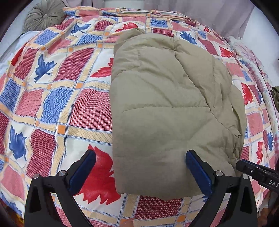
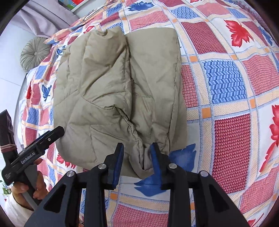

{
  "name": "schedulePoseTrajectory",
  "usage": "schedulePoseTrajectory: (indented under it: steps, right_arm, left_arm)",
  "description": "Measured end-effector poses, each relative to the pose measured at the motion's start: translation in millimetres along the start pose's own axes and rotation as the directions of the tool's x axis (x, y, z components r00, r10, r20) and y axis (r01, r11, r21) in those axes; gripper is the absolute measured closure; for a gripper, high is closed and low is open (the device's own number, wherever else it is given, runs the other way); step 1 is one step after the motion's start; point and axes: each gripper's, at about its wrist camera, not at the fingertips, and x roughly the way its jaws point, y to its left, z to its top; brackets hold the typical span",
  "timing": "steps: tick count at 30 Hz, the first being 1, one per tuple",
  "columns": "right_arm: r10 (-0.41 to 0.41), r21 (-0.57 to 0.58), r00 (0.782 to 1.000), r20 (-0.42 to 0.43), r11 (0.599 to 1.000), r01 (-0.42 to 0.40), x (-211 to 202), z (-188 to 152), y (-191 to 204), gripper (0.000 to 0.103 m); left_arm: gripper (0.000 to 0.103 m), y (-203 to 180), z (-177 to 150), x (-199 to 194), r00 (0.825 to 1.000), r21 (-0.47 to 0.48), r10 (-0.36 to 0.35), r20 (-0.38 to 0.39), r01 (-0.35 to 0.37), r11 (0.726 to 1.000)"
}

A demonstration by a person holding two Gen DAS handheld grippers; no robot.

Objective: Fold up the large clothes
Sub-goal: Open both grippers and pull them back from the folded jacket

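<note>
A khaki padded jacket (image 1: pixel 165 104) lies folded into a thick bundle on the patterned bedspread (image 1: pixel 61 108). It also shows in the right wrist view (image 2: pixel 111 90), with a gathered cuff end (image 2: pixel 141 157) nearest the camera. My left gripper (image 1: pixel 140 161) is open wide, its jaws standing either side of the bundle's near left corner, not closed on it. My right gripper (image 2: pixel 136 156) is partly open, its jaws on either side of the cuff end without pinching it. The left gripper's tip (image 2: pixel 52 134) shows at the bundle's left edge in the right wrist view.
A round grey-green cushion (image 1: pixel 43 17) sits at the head of the bed, also seen in the right wrist view (image 2: pixel 34 52). A grey curtain (image 1: pixel 209 12) hangs behind. The bedspread extends on both sides of the jacket.
</note>
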Motion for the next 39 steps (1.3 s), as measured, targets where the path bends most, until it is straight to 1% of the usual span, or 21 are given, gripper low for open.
schedulePoseTrajectory:
  steps: [4, 6, 7, 9, 11, 14, 15, 16, 18, 19, 21, 23, 25, 26, 27, 28, 33, 34, 35, 36, 39]
  right_arm:
    - [0.0, 0.0, 1.0, 0.004, 1.0, 0.0, -5.5, -4.0, 3.9, 0.066]
    - [0.002, 0.007, 1.0, 0.006, 1.0, -0.002, -7.4, -5.4, 3.5, 0.065]
    - [0.001, 0.009, 1.0, 0.005, 1.0, -0.001, -6.3, -5.0, 6.7, 0.065]
    - [0.001, 0.011, 1.0, 0.006, 1.0, -0.001, -8.6, -7.0, 8.0, 0.065]
    - [-0.004, 0.008, 1.0, 0.007, 1.0, 0.004, -10.9, -8.3, 11.6, 0.061]
    - [-0.014, 0.001, 1.0, 0.012, 1.0, 0.014, -18.1, -11.7, 16.4, 0.055]
    - [-0.024, -0.002, 1.0, 0.012, 1.0, 0.024, -21.8, -13.6, 17.9, 0.051]
    - [-0.029, -0.002, 0.999, 0.012, 1.0, 0.029, -25.4, -15.2, 19.4, 0.046]
    - [-0.033, 0.0, 0.999, 0.012, 0.999, 0.033, -34.1, -20.1, 21.7, 0.044]
    - [-0.035, 0.0, 0.999, 0.009, 0.999, 0.035, -37.7, -22.6, 22.7, 0.04]
    - [-0.041, 0.001, 0.999, 0.008, 0.999, 0.041, -47.7, -28.6, 25.4, 0.034]
    - [-0.05, 0.0, 0.999, 0.012, 0.999, 0.05, -58.1, -35.4, 27.7, 0.033]
    - [-0.083, -0.01, 0.996, 0.012, 0.996, 0.083, -67.6, -40.8, 31.3, 0.033]
    - [-0.1, -0.014, 0.995, 0.012, 0.995, 0.1, -72.6, -43.4, 33.2, 0.031]
    - [-0.112, -0.017, 0.994, 0.013, 0.994, 0.112, -78.3, -45.7, 35.3, 0.018]
    - [-0.114, -0.018, 0.993, 0.019, 0.993, 0.114, -84.3, -47.9, 36.7, 0.017]
    - [-0.132, -0.035, 0.99, 0.048, 0.99, 0.134, -117.5, -57.7, 50.7, 0.016]
    - [-0.136, -0.043, 0.989, 0.059, 0.989, 0.139, -123.5, -58.9, 54.7, 0.006]
    - [-0.139, -0.053, 0.987, 0.08, 0.988, 0.144, -132.1, -60.8, 59.8, 0.0]
    - [-0.133, -0.064, 0.985, 0.111, 0.988, 0.141, -141.7, -63.1, 65.1, 0.0]
    - [-0.139, -0.093, 0.978, 0.157, 0.984, 0.155, -163.4, -65.8, 79.4, 0.0]
  left_arm:
    - [0.0, 1.8, -5.6, -9.8, 1.0, -0.009, -0.012, -0.004, 0.012, 1.0]
    - [0.0, 0.9, -8.6, -11.8, 0.999, -0.001, 0.05, -0.013, -0.05, 0.999]
    - [0.0, 1.6, -9.4, -12.3, 0.998, 0.0, 0.058, -0.017, -0.058, 0.998]
    - [0.0, 5.4, -12.1, -13.0, 0.999, -0.018, 0.03, -0.033, -0.031, 0.999]
    - [0.0, 8.4, -15.3, -14.5, 0.999, -0.032, 0.008, -0.054, -0.01, 0.999]
    - [0.0, 5.9, -21.5, -24.8, 0.998, -0.017, 0.039, -0.057, -0.04, 0.999]
    - [0.0, 4.7, -24.2, -30.4, 0.997, -0.008, 0.046, -0.056, -0.047, 0.999]
    - [0.0, 3.5, -26.3, -36.0, 0.997, -0.003, 0.044, -0.057, -0.045, 0.999]
    - [0.0, 2.6, -30.5, -48.1, 0.998, -0.004, 0.03, -0.062, -0.03, 1.0]
    - [0.0, 2.3, -32.9, -54.7, 0.997, -0.006, 0.026, -0.067, -0.027, 1.0]
    - [0.0, 1.1, -37.1, -67.5, 0.997, -0.002, 0.036, -0.072, -0.036, 0.999]
    - [0.0, 0.2, -40.5, -81.2, 0.997, 0.009, 0.051, -0.065, -0.05, 0.999]
    - [0.0, -0.3, -44.0, -95.2, 0.995, 0.017, 0.083, -0.056, -0.083, 0.996]
    - [0.0, -0.7, -45.6, -102.6, 0.994, 0.022, 0.092, -0.054, -0.09, 0.996]
    - [0.0, -0.8, -46.7, -110.3, 0.994, 0.026, 0.094, -0.051, -0.093, 0.995]
    - [0.0, -0.4, -47.7, -117.6, 0.995, 0.026, 0.094, -0.046, -0.093, 0.995]
    - [0.0, 0.2, -54.4, -158.8, 0.995, 0.004, 0.094, -0.012, -0.094, 0.996]
    - [0.0, -0.6, -55.4, -166.6, 0.995, 0.004, 0.101, 0.001, -0.101, 0.995]
    - [0.0, -1.7, -55.8, -174.5, 0.994, 0.008, 0.107, 0.017, -0.107, 0.994]
    - [0.0, -2.2, -55.9, -181.0, 0.993, 0.012, 0.112, 0.03, -0.113, 0.994]
    - [0.0, -4.4, -55.5, -200.1, 0.992, 0.021, 0.112, 0.052, -0.113, 0.993]
